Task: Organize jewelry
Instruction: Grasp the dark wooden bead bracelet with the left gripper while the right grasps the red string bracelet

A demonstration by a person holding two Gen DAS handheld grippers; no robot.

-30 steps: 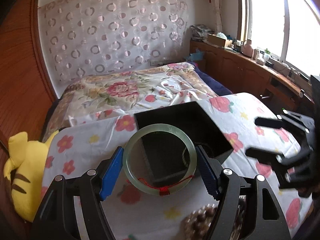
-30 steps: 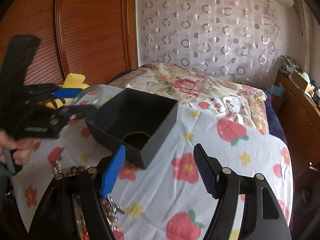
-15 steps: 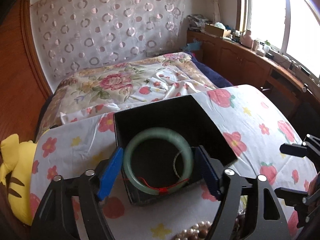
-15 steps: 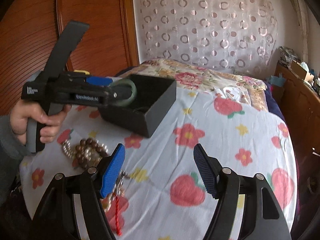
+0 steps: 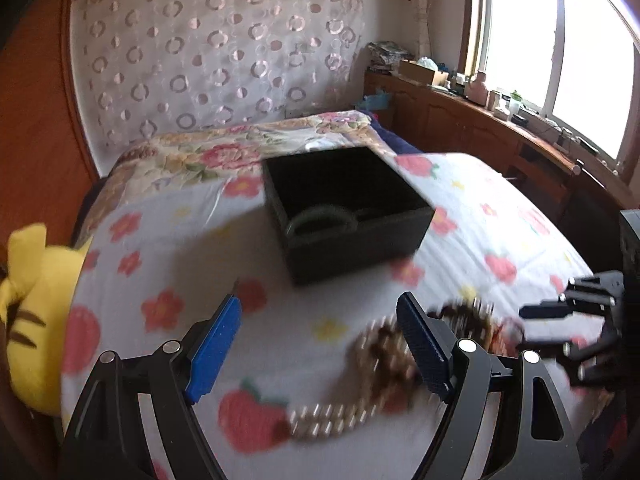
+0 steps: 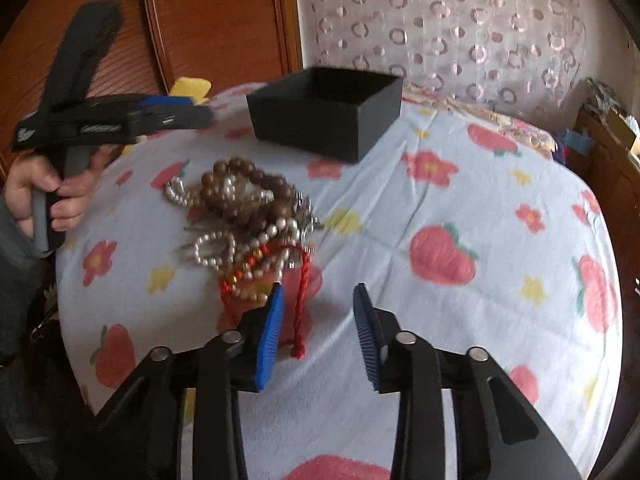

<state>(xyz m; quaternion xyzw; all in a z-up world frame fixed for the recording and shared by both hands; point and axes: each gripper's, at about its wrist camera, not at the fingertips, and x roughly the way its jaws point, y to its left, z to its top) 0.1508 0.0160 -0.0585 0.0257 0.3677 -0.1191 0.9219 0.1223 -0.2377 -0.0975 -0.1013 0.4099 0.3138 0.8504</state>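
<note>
A: Left gripper [image 5: 320, 344], black frame with blue finger pads [image 5: 214, 350] — jaws spread wide, nothing between them. Hovering above the white tablecloth with red flower and strawberry print [image 5: 168, 240].

B: Confirmed from the right wrist view: left gripper [image 6: 200, 114] held level by a bare hand [image 6: 48, 188], near the box, blurred. Jaw gap not readable from that side angle.

A: Right gripper [image 6: 318, 320], same black frame, blue pads [image 6: 270, 334] — jaws apart, empty. Red braided cord [image 6: 300, 312] lying on the cloth between the pads, not touching either as far as visible.

B: Task items?

A: Pale green jade-like bangle [image 5: 322, 218] lying inside the square black open-top box [image 5: 348, 232], against the near wall. Thin second ring just beside it in the box, too dark to identify.

B: Same black box [image 6: 326, 128] seen from the right wrist; interior hidden at that angle.

A: Tangled pile of brown wooden bead bracelets and white pearl strands [image 6: 248, 216] on the cloth, in front of the box, apart from it. Red cord trailing out of the pile toward the right gripper.

B: Pile [image 5: 384, 364] heavily blurred in the left wrist view, partly behind the right-hand pad.

A: Yellow plush toy with dark stripes [image 5: 28, 308] at the table's left edge. Floral bedspread [image 5: 208, 156] beyond the box.
</note>
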